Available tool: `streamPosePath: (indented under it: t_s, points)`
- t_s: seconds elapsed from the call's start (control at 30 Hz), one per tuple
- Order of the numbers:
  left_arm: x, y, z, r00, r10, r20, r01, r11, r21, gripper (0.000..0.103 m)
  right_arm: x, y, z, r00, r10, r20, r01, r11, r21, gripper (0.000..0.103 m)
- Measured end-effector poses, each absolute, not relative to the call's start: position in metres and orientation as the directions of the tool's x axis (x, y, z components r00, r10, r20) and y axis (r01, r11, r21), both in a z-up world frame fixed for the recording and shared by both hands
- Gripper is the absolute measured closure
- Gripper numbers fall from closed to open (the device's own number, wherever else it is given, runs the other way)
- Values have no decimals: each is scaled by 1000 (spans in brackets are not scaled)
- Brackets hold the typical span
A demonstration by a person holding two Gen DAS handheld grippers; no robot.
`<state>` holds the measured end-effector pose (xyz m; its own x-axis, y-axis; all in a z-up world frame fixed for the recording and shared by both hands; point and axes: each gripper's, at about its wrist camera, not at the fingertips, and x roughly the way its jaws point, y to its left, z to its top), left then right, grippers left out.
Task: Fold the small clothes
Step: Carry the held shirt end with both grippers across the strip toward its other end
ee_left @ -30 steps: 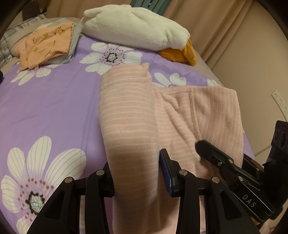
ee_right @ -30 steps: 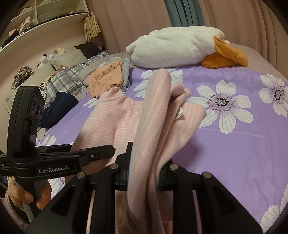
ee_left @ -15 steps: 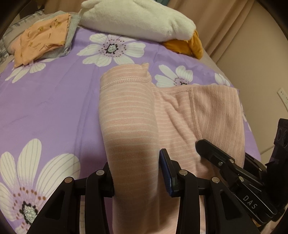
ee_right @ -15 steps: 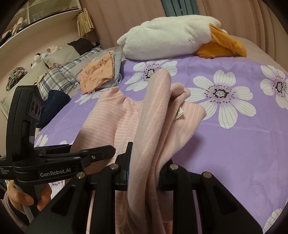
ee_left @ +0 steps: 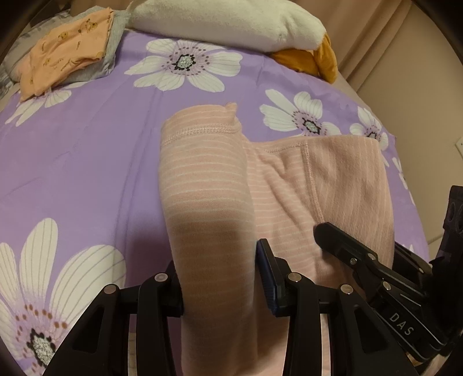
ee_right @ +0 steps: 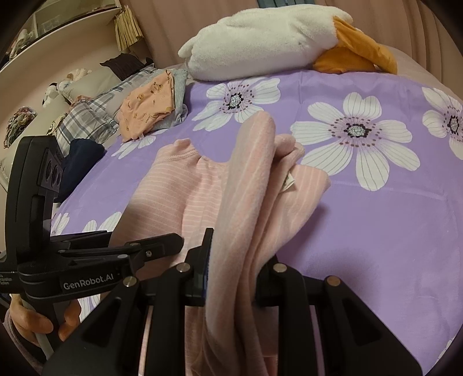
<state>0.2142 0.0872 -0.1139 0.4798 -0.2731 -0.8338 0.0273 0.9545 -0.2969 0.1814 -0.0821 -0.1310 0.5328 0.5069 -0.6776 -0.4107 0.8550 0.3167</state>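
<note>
One purple floral bedspread (ee_left: 86, 150) beneath beige curtains (ee_right: 179, 26).

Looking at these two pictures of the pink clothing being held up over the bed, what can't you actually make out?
- Left wrist view: the pink striped garment fills the left tongs, hiding the pads' grip; its lower end runs off the bottom edge.
- Right wrist view: bunched fabric covers the right tongs, so the garment's type stays unclear.
- Shelf items at far left: too small and warped.
- Folded orange clothes: the print is too small to make out.

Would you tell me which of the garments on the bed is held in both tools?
The pink striped garment; the orange printed one lies folded far off, untouched.
</note>
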Motion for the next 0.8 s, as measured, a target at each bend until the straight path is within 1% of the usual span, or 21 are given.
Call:
streamPosePath:
  t_s: [0.8]
  points:
    - [219, 84, -120, 467, -263, -844, 27, 959, -284, 64, 193, -85, -148, 505, 497, -706, -376, 863, 339, 78]
